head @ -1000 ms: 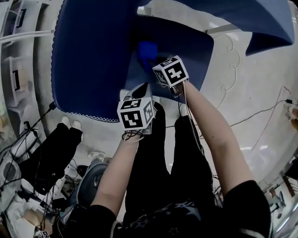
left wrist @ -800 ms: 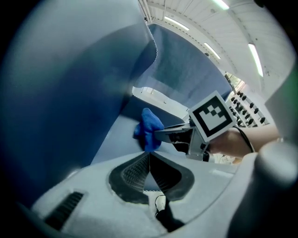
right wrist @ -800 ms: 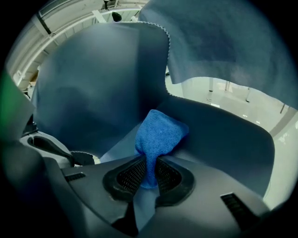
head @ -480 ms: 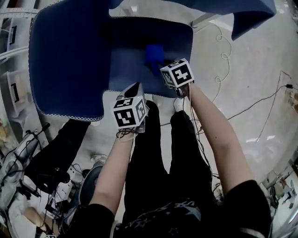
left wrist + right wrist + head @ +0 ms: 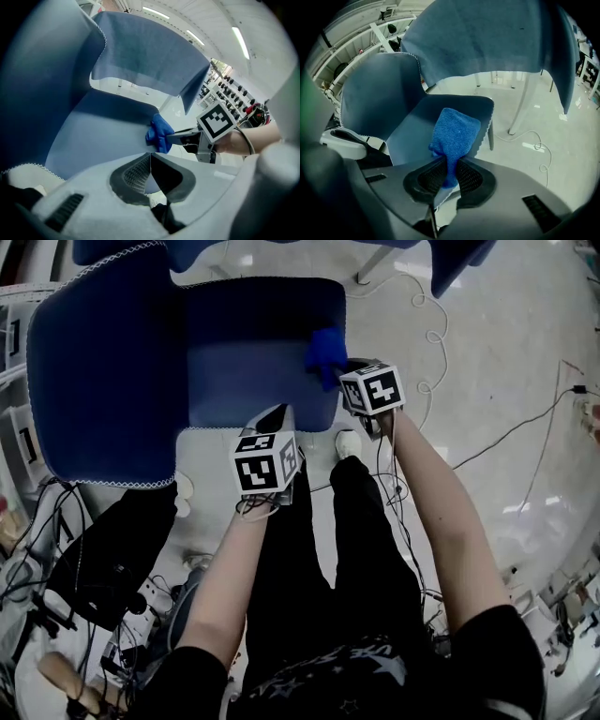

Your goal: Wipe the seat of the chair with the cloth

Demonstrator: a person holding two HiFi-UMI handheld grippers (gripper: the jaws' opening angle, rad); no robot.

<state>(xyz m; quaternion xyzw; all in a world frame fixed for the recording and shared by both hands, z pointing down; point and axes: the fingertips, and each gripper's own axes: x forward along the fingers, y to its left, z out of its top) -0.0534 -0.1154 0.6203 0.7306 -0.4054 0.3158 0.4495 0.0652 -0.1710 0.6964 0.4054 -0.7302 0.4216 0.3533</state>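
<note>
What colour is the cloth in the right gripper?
The cloth is bright blue, best seen in the right gripper view.

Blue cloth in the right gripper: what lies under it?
The chair seat, near its edge; the cloth hides the patch beneath it, so contact cannot be confirmed.

The left gripper point(image 5: 150, 154) (jaws together) faces the cloth point(image 5: 159, 133) on the seat point(image 5: 98, 140).

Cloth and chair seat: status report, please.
Right gripper shut on cloth, at seat edge. Left gripper shut, empty, near seat front. Nothing in the way.
</note>
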